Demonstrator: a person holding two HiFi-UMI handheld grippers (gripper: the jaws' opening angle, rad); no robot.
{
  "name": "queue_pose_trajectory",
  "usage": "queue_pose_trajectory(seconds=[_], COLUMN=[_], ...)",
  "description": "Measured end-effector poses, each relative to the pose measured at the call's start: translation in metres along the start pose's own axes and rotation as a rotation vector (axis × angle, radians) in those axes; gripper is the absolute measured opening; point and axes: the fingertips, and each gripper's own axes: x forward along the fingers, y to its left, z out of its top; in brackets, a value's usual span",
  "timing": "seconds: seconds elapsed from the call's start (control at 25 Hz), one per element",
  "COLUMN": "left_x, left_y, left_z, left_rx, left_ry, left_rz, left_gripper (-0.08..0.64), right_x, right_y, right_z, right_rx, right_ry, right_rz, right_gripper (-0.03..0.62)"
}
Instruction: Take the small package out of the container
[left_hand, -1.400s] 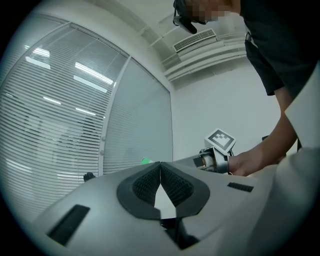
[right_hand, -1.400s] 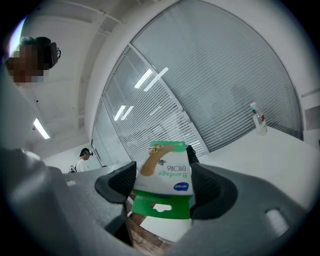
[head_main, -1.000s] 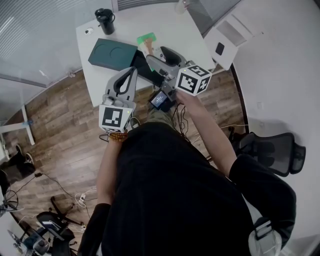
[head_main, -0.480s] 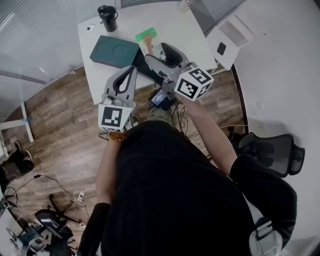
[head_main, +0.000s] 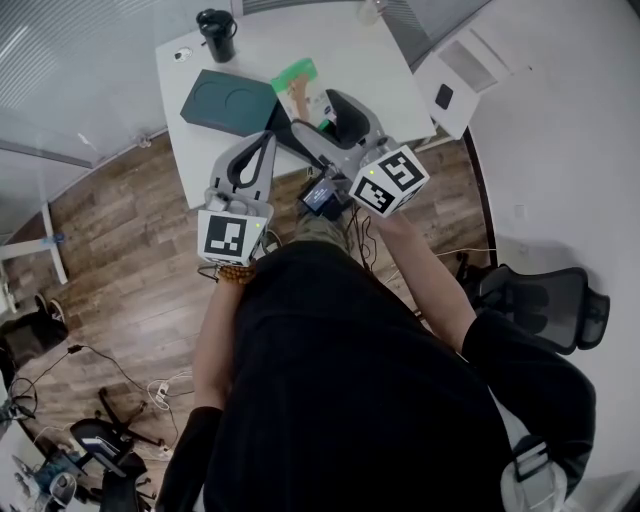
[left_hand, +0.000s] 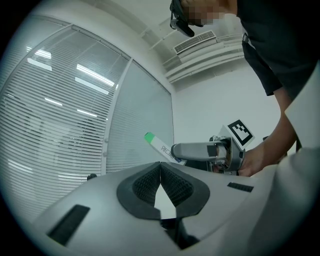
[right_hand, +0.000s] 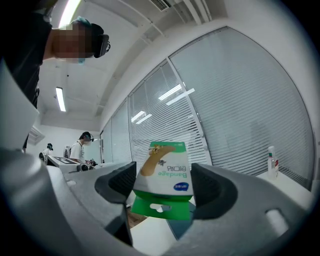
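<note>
Right claw (right_hand: 165, 183) pinches the small package (right_hand: 162, 167) over the white bench (head_main: 370, 60); left claw (left_hand: 160, 181) is pressed together on nothing.
The right arm reaches forward and the left claw stays nearer the body. The flat white-and-green package, with its hang tab and bandage-strip picture, reads "Bandage" upside down and shows just beside the dark green container (head_main: 222, 100), not in it.

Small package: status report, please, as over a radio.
Right gripper shut on small package, held above the white table. Left gripper shut, empty, off to the side. Nothing blocking seen.
</note>
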Motion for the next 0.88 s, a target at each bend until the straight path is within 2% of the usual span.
queue_pose_trajectory(seconds=[0.88], left_x=[0.005], left_y=[0.008], left_z=[0.004], left_rx=[0.012], left_ry=[-0.022], left_rz=[0.002], left_gripper=[0.000], right_x=[-0.003], right_y=[0.011], right_z=[0.015], right_rx=[-0.161], right_ry=[-0.022], right_rz=[-0.024], right_gripper=[0.341])
